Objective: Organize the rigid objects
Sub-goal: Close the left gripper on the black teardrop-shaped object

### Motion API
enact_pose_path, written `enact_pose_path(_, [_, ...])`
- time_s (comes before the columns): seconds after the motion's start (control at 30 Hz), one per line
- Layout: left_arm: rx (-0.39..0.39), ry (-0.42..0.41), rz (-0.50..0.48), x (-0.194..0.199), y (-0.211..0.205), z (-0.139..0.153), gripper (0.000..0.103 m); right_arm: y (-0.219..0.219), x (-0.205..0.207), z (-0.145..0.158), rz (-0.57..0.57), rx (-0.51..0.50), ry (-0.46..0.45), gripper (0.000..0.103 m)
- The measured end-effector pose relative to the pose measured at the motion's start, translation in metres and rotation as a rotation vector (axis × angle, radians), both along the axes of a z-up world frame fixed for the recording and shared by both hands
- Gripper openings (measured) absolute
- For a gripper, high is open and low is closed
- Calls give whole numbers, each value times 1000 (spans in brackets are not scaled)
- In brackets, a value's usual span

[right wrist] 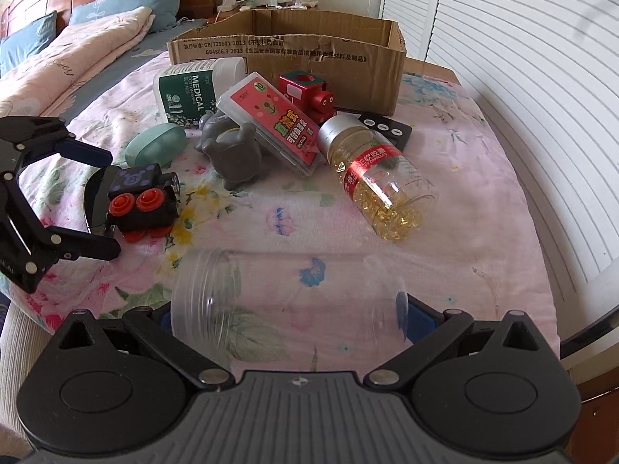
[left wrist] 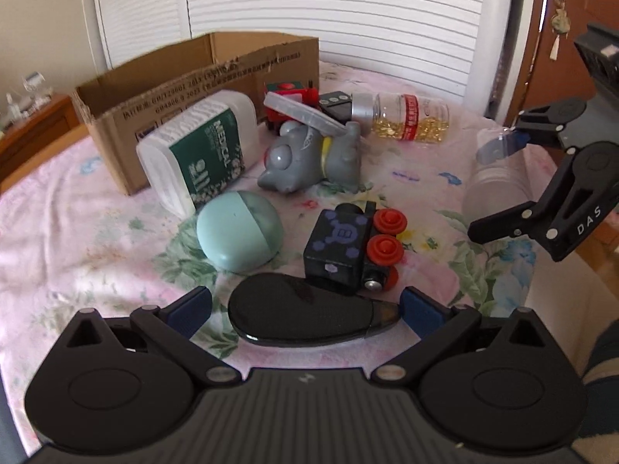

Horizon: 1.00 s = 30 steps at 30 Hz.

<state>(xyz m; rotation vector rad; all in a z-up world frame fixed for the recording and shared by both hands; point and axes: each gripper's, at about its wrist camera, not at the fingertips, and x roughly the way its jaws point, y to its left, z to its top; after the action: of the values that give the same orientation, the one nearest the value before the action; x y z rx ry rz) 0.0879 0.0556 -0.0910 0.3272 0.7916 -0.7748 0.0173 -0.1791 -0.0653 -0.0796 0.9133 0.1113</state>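
1. A clear empty jar (right wrist: 286, 301) lies on its side on the flowered bedspread (right wrist: 464, 201), its threaded mouth toward the left of the right wrist view. The right gripper (right wrist: 286, 319) has its fingers spread wide, one at each end of the jar; whether the pads press on it I cannot tell.
2. A glossy black oval case (left wrist: 305, 315) lies flat on the spread between the blue pads of the left gripper (left wrist: 305, 309). The fingers stand well open, a pad close to each end of the case, with no firm hold visible.
3. Just beyond the case sits a black toy block with red wheels (left wrist: 350, 249), tipped onto its side, touching or nearly touching the case.
4. To its left rests a pale green rounded case (left wrist: 238, 230), against the end of a white tub labelled MEDICAL (left wrist: 201, 147), which lies on its side.
5. Behind these a grey toy animal (left wrist: 309, 158) lies on the spread, with a flat clear packet with a red label (right wrist: 271, 120) leaning across its back.
6. A red toy train (right wrist: 309, 91) stands behind the packet, and a black piece with three round buttons (right wrist: 383, 125) lies beside it.
7. A bottle of yellow capsules (right wrist: 371, 178) with a silver cap lies on its side, cap toward the train.
8. An open cardboard box (right wrist: 286, 46) stands at the far edge, in front of white louvred doors (right wrist: 503, 58).
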Motion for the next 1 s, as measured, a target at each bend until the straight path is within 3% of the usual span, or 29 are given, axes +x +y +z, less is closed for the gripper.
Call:
enact_pose_path(0.33, [3, 7, -33, -4, 1, 1, 100, -2, -1, 2, 7, 17, 16, 103])
enact_pose_path(0.47, [-6, 0, -32, -5, 2, 3, 90, 0, 2, 5, -2, 26, 11, 103])
enact_pose_path(0.67, [6, 10, -17, -5, 3, 5, 90, 5, -1, 15, 10, 25, -4, 103])
enact_pose_path(0.8, [16, 18, 1, -7, 4, 6, 90, 7, 0, 17, 9, 1, 12, 93])
enact_pose_path(1.0, [40, 31, 33, -10, 7, 8, 90, 6, 0, 21, 35, 19, 20, 93])
